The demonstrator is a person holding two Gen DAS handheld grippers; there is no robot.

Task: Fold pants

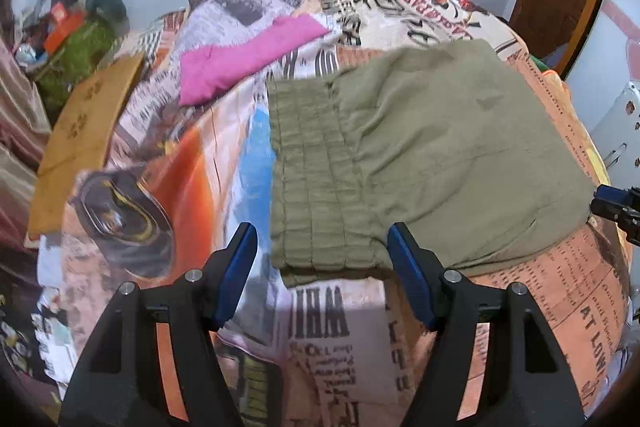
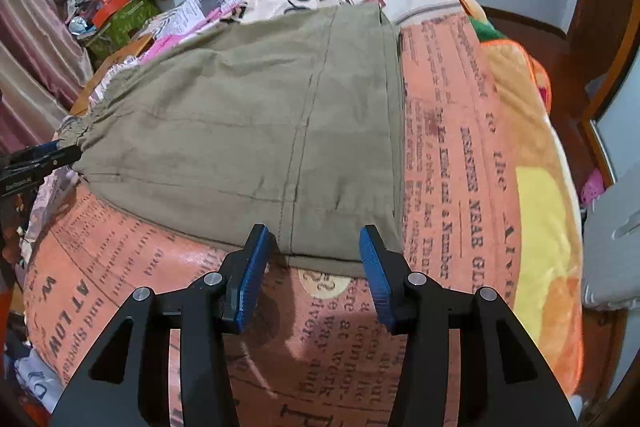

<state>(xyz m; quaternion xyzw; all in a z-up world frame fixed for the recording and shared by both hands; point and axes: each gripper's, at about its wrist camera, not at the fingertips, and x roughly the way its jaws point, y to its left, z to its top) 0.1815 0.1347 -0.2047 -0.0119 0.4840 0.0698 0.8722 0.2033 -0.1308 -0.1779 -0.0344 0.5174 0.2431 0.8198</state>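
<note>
On the bed, the newspaper-print bedspread (image 2: 460, 163) fills both of your views, and the olive pants (image 1: 420, 155) lie folded flat on it, spreading from just ahead of your tools toward twelve o'clock. Your left gripper (image 1: 322, 247) stands with its blue pads wide apart, straddling the near corner of the gathered waistband (image 1: 312, 179) without touching the cloth. Your right gripper (image 2: 316, 245) is likewise spread open, its pads framing the near edge of the pants at the leg seam, nothing between them held. From the right wrist view your left tool shows at nine o'clock by the bunched waistband; whether it touches the fabric there you cannot tell. A pink garment (image 1: 244, 55) lies on the bedspread at eleven o'clock of the left gripper, beside the waistband end. Farther at ten o'clock sits a tan wooden board (image 1: 84, 131) at the bed's edge, with a green box (image 1: 84, 55) of clutter behind it.
</note>
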